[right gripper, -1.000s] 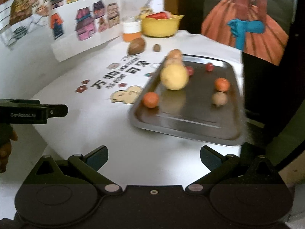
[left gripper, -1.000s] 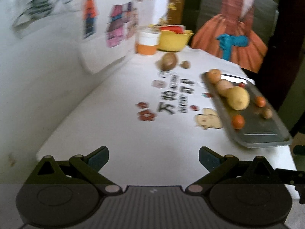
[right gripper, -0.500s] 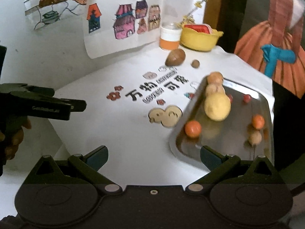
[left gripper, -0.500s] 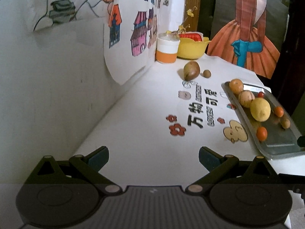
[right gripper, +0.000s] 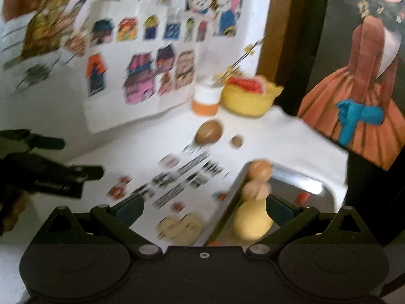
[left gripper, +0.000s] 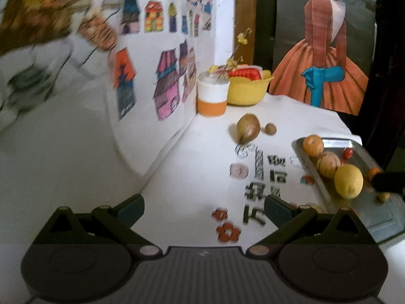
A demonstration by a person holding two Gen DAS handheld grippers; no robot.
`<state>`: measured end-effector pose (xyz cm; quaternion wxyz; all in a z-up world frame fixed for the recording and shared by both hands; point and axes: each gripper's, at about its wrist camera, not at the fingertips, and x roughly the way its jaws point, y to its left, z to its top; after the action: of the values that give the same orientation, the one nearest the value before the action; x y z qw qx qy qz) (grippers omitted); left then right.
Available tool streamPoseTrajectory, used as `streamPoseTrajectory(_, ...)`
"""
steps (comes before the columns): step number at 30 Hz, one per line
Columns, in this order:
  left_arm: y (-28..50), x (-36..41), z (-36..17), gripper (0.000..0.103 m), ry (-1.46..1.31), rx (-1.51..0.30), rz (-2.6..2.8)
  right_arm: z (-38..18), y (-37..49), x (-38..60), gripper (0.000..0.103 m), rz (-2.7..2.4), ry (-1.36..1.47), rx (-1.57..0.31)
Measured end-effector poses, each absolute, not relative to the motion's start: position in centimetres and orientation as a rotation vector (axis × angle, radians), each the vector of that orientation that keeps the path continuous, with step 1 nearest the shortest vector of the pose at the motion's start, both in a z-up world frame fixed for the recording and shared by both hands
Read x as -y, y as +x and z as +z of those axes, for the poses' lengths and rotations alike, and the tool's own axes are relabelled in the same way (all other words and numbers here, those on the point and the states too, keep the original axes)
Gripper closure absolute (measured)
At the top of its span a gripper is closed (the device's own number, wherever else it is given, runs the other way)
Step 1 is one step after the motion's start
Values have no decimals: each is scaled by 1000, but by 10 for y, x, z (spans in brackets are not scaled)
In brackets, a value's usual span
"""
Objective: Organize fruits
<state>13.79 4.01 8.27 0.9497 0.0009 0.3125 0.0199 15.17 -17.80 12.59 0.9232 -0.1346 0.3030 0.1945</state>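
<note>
A metal tray (left gripper: 336, 141) on the white table holds an orange (left gripper: 313, 145), a tan fruit (left gripper: 328, 163), a big yellow fruit (left gripper: 348, 181) and small red and orange fruits. On the table beyond it lie a brown oval fruit (left gripper: 248, 128) and a small brown nut-like fruit (left gripper: 270, 128). My left gripper (left gripper: 202, 210) is open above the printed tablecloth, left of the tray. My right gripper (right gripper: 203, 210) is open over the tray's (right gripper: 298, 177) near left edge. The yellow fruit (right gripper: 253, 224) lies just inside the right finger, and the brown fruit (right gripper: 210, 131) is farther ahead.
A yellow bowl (left gripper: 249, 88) with red contents and a white-and-orange cup (left gripper: 212, 97) stand in the back corner. The wall with paper drawings runs along the left. The left gripper's body (right gripper: 50, 174) shows at the left of the blurred right wrist view. The table edge drops off at right.
Both grippers have moved forward over the table, so the bowl, brown fruit and tray look closer. The right gripper now reaches over the tray's edge. Both stayed open.
</note>
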Motion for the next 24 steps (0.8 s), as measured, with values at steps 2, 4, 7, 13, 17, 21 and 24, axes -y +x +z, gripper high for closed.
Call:
streamPoseTrajectory(2, 148, -35, 89, 0, 14, -628, 27, 133, 163, 181, 1, 387, -326, -594)
streamPoseTrajectory(4, 155, -29, 97, 0, 30, -609, 10, 141, 172, 183, 1, 384, -367, -565)
streamPoseTrajectory(7, 166, -21, 108, 0, 53, -572, 0, 153, 186, 184, 1, 378, -408, -520)
streamPoseTrajectory(13, 190, -11, 122, 0, 73, -526, -21, 162, 226, 189, 1, 398, -465, -466)
streamPoseTrajectory(17, 206, -5, 123, 0, 97, -514, -29, 156, 251, 190, 1, 417, -499, -473)
streamPoseTrajectory(21, 223, -4, 115, 0, 102, -524, -29, 147, 270, 187, 1, 438, -532, -477)
streamPoseTrajectory(24, 239, -4, 105, 0, 87, -550, -26, 137, 285, 184, 1, 445, -542, -484)
